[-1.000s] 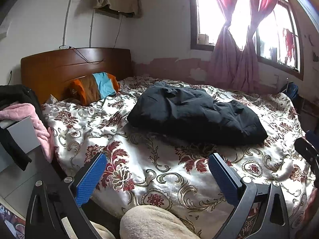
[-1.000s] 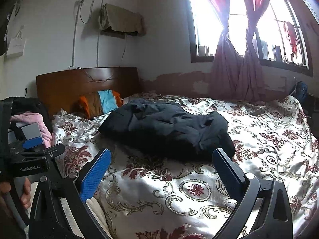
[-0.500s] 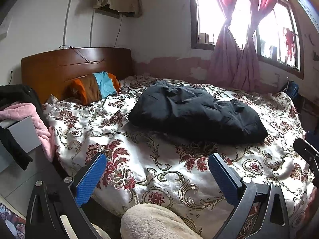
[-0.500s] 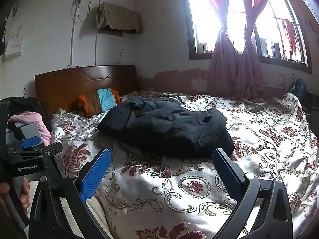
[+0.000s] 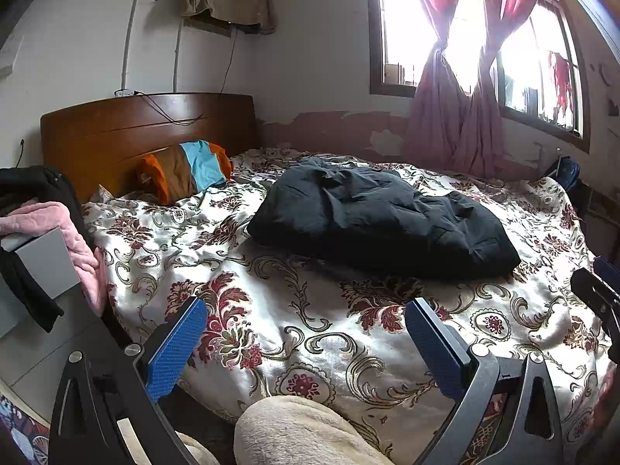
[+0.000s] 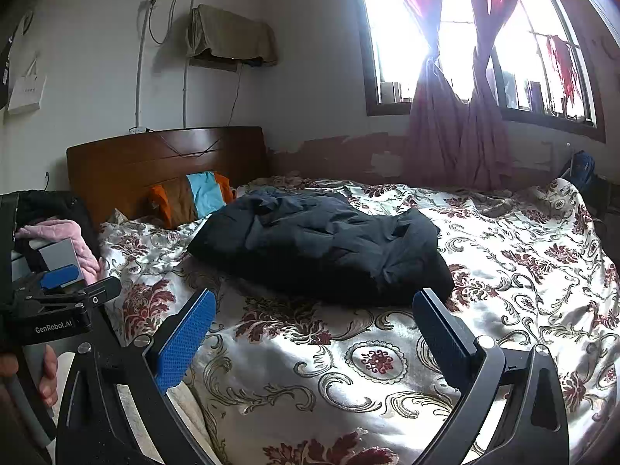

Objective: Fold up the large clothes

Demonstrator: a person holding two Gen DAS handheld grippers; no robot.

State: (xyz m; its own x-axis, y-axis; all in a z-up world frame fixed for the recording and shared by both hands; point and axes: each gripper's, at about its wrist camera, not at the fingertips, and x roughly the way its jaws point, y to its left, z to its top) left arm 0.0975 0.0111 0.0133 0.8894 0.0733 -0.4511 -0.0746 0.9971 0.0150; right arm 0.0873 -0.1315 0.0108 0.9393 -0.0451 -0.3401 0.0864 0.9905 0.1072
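Observation:
A large dark puffy jacket (image 5: 379,217) lies crumpled in a heap on the floral bedspread (image 5: 294,310), and shows again in the right wrist view as the jacket (image 6: 321,248). My left gripper (image 5: 306,333) hangs open near the bed's front edge, well short of the jacket, nothing between its blue pads. My right gripper (image 6: 316,329) is open too, over the bedspread (image 6: 372,360), just in front of the jacket's near edge. The left gripper's body (image 6: 58,310) and a hand appear at the right view's left side.
A wooden headboard (image 5: 143,131) and an orange-blue pillow (image 5: 186,170) are at the bed's far left. A grey box with pink and black clothes (image 5: 46,232) stands left of the bed. Curtained windows (image 5: 457,77) lie beyond. A beige fleece knee (image 5: 302,434) is below.
Both views have tilted slightly; the right gripper has dipped a little toward the bed. The jacket has not moved and both grippers stay open.

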